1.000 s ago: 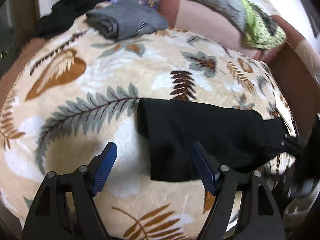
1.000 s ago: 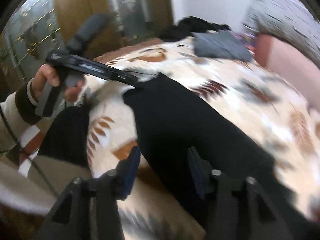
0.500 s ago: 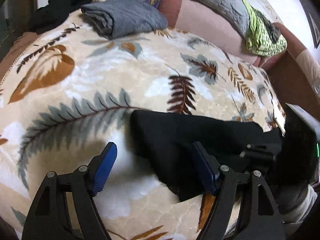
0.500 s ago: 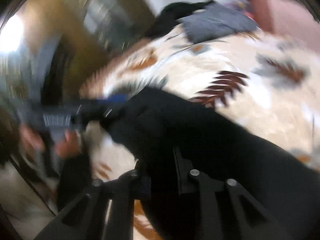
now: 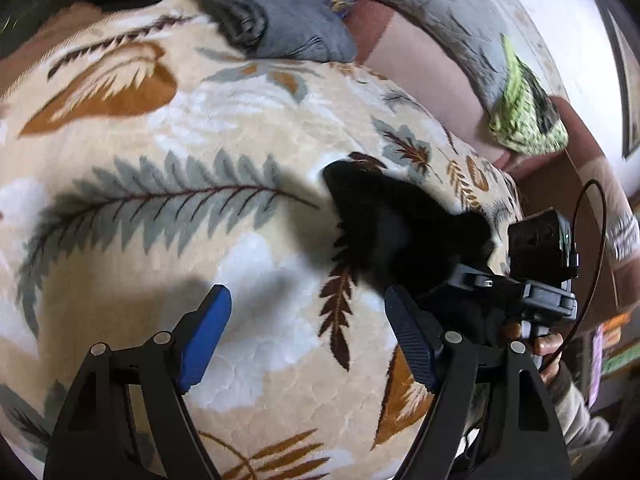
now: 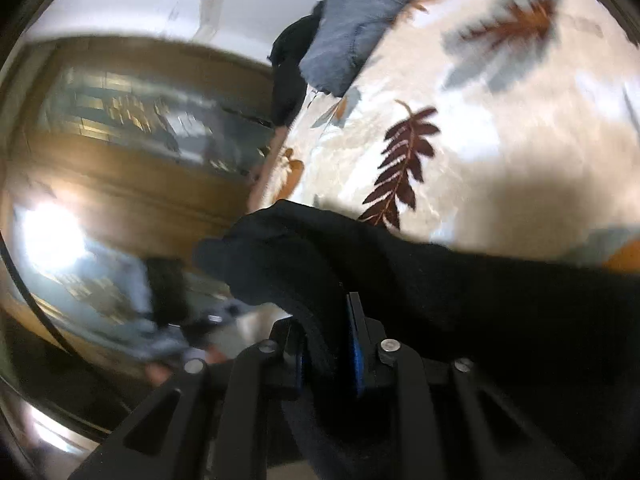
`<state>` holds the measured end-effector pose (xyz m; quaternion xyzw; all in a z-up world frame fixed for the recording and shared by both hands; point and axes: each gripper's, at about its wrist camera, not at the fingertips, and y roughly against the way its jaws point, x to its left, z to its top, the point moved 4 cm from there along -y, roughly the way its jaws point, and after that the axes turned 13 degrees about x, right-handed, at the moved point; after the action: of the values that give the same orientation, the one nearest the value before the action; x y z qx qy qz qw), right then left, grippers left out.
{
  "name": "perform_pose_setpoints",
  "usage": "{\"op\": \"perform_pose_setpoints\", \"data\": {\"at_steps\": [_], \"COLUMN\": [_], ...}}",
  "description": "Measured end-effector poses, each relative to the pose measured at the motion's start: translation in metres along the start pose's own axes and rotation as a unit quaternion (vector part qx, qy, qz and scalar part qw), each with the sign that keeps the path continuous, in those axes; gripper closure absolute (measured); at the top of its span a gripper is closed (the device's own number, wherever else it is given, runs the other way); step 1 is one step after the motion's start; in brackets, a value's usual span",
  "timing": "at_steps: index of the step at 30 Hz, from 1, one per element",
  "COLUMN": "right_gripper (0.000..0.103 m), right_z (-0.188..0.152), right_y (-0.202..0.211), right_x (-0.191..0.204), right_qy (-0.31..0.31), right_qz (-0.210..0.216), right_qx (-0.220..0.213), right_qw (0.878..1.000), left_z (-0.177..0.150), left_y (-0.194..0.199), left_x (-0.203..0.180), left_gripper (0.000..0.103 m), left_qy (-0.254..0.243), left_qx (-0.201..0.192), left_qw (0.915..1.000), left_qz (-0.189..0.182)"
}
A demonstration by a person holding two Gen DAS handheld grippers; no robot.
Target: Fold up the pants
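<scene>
The black pants hang bunched over the right side of the leaf-patterned blanket. In the left wrist view the right gripper holds them, lifted off the bed. My left gripper is open and empty, low over the blanket, left of the pants. In the right wrist view my right gripper is shut on a fold of the black pants, which drape to the right; the view is tilted and blurred.
A folded grey garment lies at the far edge of the bed, with dark clothes behind it. A grey quilt and a green knit item lie on the brown headboard side. A wooden wardrobe stands beside the bed.
The right gripper shut on the pants and lifted them up and to the right, bunching them. The left gripper stayed open and the pants slid away from it.
</scene>
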<state>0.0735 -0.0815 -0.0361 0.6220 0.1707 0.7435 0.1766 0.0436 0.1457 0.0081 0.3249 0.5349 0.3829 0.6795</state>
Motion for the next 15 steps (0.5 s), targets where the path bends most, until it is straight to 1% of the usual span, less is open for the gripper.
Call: {"op": "perform_pose_setpoints", "data": {"at_steps": [2, 3, 4, 5, 7, 8, 9, 13, 14, 15], "right_gripper": [0.083, 0.081, 0.079, 0.076, 0.068, 0.062, 0.06, 0.06, 0.06, 0.06], "right_z": [-0.002, -0.003, -0.005, -0.006, -0.007, -0.007, -0.007, -0.005, -0.004, -0.002], "right_y": [-0.001, -0.002, -0.001, 0.0, 0.009, 0.013, 0.017, 0.022, 0.025, 0.029], "right_x": [0.0, 0.003, 0.006, 0.011, 0.019, 0.024, 0.028, 0.038, 0.041, 0.043], "right_qy": [0.005, 0.011, 0.013, 0.018, 0.037, 0.05, 0.06, 0.078, 0.082, 0.085], "right_qz": [-0.008, -0.011, -0.009, -0.007, -0.018, -0.032, -0.045, -0.084, -0.09, -0.089], "right_qx": [0.003, 0.009, 0.015, 0.017, 0.011, 0.002, -0.006, -0.023, -0.034, -0.048], "right_qw": [1.0, 1.0, 1.0, 1.0, 0.999, 0.998, 0.997, 0.993, 0.992, 0.991], "left_z": [0.002, 0.003, 0.004, 0.004, 0.006, 0.007, 0.007, 0.009, 0.01, 0.009], "left_y": [-0.008, -0.014, -0.02, -0.024, -0.029, -0.03, -0.03, -0.021, -0.017, -0.012], "left_x": [0.0, -0.003, -0.006, -0.01, -0.017, -0.019, -0.02, -0.025, -0.026, -0.031], "left_gripper": [0.024, 0.024, 0.024, 0.024, 0.024, 0.024, 0.024, 0.024, 0.024, 0.024], "left_qy": [0.011, 0.011, 0.007, 0.001, -0.015, -0.019, -0.022, -0.028, -0.033, -0.046], "left_qx": [0.006, 0.012, 0.017, 0.02, 0.014, 0.013, 0.014, 0.004, -0.001, -0.008], "left_qw": [0.9999, 0.9998, 0.9998, 0.9998, 0.9995, 0.9993, 0.9993, 0.9994, 0.9991, 0.9978], "left_qz": [-0.009, -0.014, -0.012, -0.004, 0.025, 0.029, 0.027, -0.018, -0.028, -0.048]}}
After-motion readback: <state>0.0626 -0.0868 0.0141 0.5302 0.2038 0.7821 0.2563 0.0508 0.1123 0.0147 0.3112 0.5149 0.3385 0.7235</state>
